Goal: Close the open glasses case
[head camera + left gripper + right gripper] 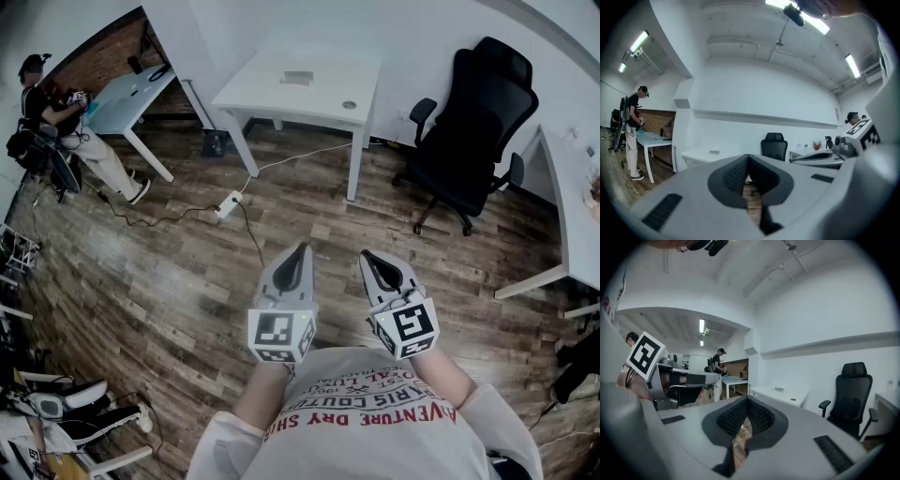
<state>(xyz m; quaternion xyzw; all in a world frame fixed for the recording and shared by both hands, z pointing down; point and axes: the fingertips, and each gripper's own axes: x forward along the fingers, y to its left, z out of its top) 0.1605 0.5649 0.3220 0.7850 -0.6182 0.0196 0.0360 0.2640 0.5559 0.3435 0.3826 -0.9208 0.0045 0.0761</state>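
Observation:
No glasses case can be made out in any view. A small flat object (296,78) lies on the far white table (272,94), too small to identify. My left gripper (299,251) and right gripper (370,256) are held side by side in front of the person's chest, above the wooden floor, pointing forward. Both are shut, tips meeting, with nothing between them. In the left gripper view the left gripper (748,157) points at the white table and a chair. The right gripper (747,400) is aimed the same way in its own view.
A black office chair (473,131) stands at the right of the white table. Another white desk (574,211) runs along the right edge. A power strip (228,204) with cables lies on the floor. At far left, a person (56,122) stands by a pale blue table (127,98).

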